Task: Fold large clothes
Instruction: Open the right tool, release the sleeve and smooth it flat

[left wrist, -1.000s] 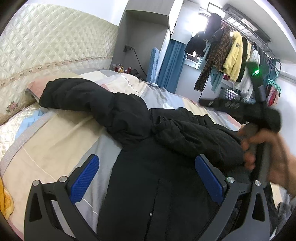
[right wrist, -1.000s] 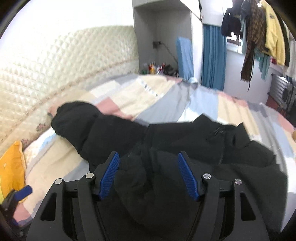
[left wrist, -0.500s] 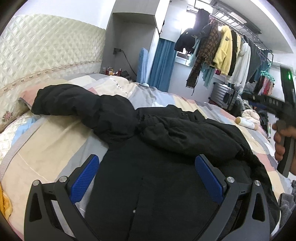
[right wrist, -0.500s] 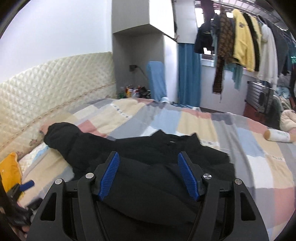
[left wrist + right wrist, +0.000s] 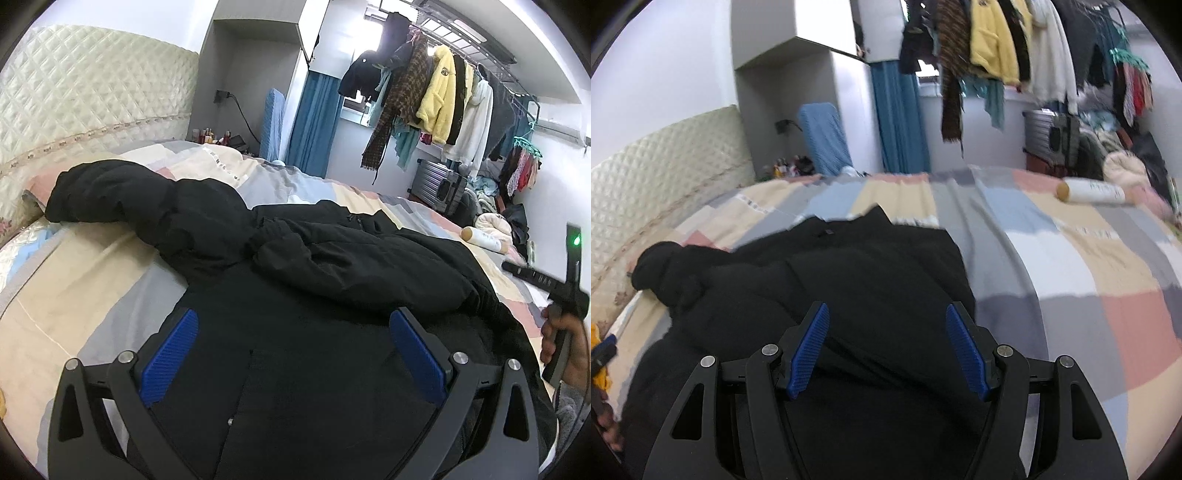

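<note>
A large black padded coat point(image 5: 295, 295) lies on the patchwork bed point(image 5: 92, 280). One sleeve point(image 5: 122, 195) stretches left toward the headboard; the other sleeve point(image 5: 362, 273) lies folded across the coat's chest. My left gripper point(image 5: 293, 350) is open and empty, hovering above the coat's front. My right gripper point(image 5: 888, 347) is open and empty above the coat point(image 5: 849, 280). The right gripper's handle, held in a hand, also shows at the right edge of the left wrist view point(image 5: 565, 295).
A quilted headboard point(image 5: 92, 92) stands at the left. A rack of hanging clothes point(image 5: 443, 103) and a suitcase point(image 5: 439, 184) stand beyond the bed. A white bottle point(image 5: 1093, 190) lies on the bed's far right. A nightstand with small bottles point(image 5: 218, 138) is in the back corner.
My right gripper let go of the black sleeve, leaving it folded across the coat, and drew back to the right and up. My left gripper tilted up slightly, still open.
</note>
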`<state>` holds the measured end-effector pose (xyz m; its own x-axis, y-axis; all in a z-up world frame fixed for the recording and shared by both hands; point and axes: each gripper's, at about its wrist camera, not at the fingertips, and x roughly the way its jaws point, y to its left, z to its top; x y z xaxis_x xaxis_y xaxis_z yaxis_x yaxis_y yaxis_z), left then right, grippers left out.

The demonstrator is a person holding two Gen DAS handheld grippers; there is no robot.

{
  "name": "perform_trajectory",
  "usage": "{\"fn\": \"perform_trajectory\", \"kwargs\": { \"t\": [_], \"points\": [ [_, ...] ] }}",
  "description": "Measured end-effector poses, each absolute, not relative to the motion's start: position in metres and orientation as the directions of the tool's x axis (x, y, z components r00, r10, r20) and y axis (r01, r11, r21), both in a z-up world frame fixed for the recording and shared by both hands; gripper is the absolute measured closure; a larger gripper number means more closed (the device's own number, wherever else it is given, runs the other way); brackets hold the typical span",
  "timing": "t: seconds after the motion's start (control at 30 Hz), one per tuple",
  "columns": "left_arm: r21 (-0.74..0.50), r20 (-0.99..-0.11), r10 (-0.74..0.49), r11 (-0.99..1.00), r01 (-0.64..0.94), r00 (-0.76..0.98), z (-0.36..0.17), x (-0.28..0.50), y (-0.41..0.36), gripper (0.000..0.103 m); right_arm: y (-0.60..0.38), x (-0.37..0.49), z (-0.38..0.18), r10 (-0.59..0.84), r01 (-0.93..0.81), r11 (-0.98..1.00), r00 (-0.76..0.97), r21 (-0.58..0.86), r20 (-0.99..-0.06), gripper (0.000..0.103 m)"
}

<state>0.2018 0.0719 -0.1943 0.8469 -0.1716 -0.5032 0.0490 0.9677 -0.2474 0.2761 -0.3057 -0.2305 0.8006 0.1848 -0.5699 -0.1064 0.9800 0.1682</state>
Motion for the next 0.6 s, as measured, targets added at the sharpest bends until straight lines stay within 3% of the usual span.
{"fn": "perform_trajectory", "kwargs": {
  "t": [0.4, 0.6],
  "points": [
    [-0.214, -0.542, -0.15, 0.976, 0.037, 0.827, -0.198, 0.208, 0.058, 0.0, -0.311, 0.287, -0.279, 0.14, -0.095, 0.99, 0.726, 0.103, -0.674, 0.038],
    [-0.217, -0.563, -0.146, 0.976, 0.025, 0.814, -0.204, 0.212, 0.057, 0.0, -0.293, 0.288, -0.293, 0.049, -0.158, 0.983, 0.724, -0.097, -0.688, 0.034]
  ]
}}
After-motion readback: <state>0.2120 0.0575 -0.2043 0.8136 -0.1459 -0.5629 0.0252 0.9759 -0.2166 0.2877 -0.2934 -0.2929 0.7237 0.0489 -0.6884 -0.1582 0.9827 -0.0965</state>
